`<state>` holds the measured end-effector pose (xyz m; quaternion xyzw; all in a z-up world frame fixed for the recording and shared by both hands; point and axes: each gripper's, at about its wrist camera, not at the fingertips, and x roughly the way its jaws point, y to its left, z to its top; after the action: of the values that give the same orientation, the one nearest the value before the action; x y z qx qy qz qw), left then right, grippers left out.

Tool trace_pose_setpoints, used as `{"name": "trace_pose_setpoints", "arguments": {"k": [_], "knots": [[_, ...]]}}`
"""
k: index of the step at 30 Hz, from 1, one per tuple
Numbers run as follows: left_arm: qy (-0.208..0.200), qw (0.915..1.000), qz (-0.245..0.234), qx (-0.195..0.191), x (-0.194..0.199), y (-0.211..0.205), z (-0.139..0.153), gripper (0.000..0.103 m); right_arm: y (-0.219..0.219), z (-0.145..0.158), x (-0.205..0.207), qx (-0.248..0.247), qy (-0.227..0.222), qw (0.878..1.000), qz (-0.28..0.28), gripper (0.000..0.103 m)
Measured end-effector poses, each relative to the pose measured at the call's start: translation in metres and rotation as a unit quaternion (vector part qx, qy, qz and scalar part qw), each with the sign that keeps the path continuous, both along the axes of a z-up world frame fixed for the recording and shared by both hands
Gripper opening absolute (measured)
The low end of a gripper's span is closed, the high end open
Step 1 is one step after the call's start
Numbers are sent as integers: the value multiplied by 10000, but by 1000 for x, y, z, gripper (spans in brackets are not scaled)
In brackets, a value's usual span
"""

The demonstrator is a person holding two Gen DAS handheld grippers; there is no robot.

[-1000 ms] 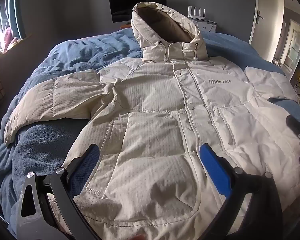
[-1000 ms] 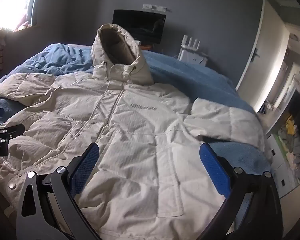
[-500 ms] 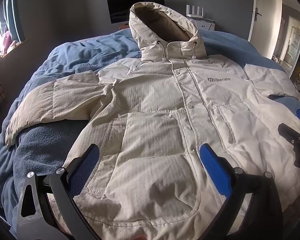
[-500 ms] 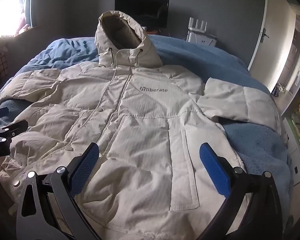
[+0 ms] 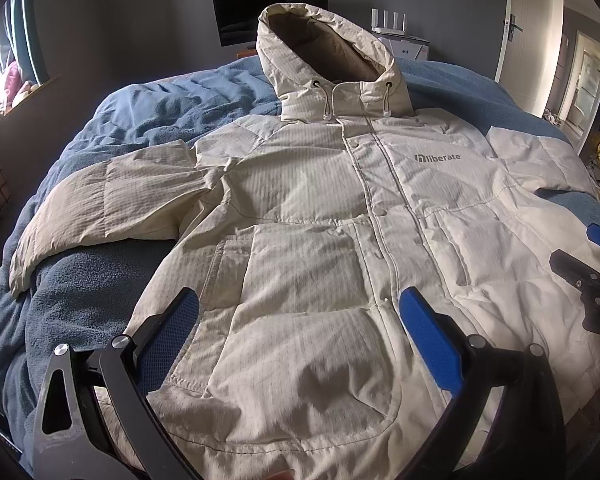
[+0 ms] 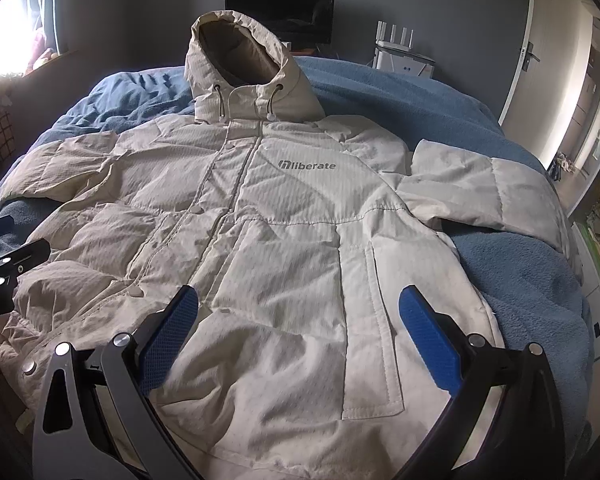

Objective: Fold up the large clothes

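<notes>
A cream hooded puffer jacket lies front-up and spread flat on the bed, hood at the far end, both sleeves stretched sideways. My left gripper is open and empty, hovering above the jacket's lower left front near the hem. My right gripper is open and empty, above the lower right front and its pocket. The right gripper also shows at the right edge of the left wrist view, and the left one at the left edge of the right wrist view.
A blue fleece blanket covers the bed. A black monitor and a white router stand by the grey far wall. A window is at left, a door and cluttered shelves at right.
The right wrist view has swung left and centred on the jacket. The right gripper has come further into the left wrist view. Both grippers stay open.
</notes>
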<state>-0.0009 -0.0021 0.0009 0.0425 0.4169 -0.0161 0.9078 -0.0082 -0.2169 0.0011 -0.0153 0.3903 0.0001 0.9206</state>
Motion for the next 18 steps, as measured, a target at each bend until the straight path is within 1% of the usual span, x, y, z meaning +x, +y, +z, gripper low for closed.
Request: {"name": "trace_pose_setpoints", "arguments": {"k": [18], "knots": [[13,10000,5,3,0,0,0,97,0,-5,1,33,61,10000,-5,97]]}}
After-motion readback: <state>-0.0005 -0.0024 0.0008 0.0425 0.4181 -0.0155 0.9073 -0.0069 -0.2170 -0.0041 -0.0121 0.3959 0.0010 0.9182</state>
